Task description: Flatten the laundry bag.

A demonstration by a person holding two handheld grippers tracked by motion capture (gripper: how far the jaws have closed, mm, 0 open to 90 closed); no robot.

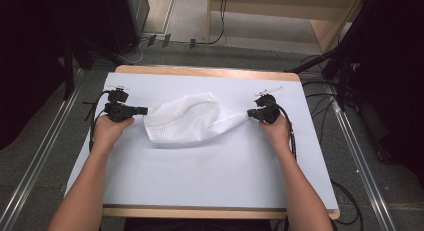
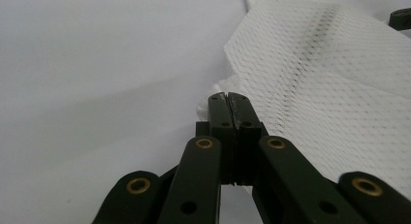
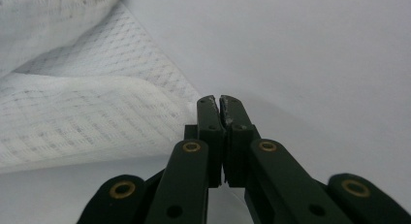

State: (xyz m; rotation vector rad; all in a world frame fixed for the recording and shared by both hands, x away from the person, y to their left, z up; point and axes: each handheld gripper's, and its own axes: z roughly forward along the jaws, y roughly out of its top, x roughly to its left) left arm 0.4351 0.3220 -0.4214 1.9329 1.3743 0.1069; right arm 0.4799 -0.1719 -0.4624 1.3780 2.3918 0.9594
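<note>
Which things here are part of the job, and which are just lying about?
In the job:
white mesh cloth
left gripper, shut on one end
right gripper, shut on the other end

Lying about:
white table cover
cables on the floor

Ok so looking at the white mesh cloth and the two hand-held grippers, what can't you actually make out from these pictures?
- High view: whether the left hand-held gripper and right hand-held gripper pinch the white mesh cloth; too small to tell.
- Left gripper view: the cloth's edge at the shut jaws, hidden behind them.
- Right gripper view: the same, and the cloth runs off the left edge.
- High view: the underside of the cloth's raised fold, hidden by the cloth itself.
</note>
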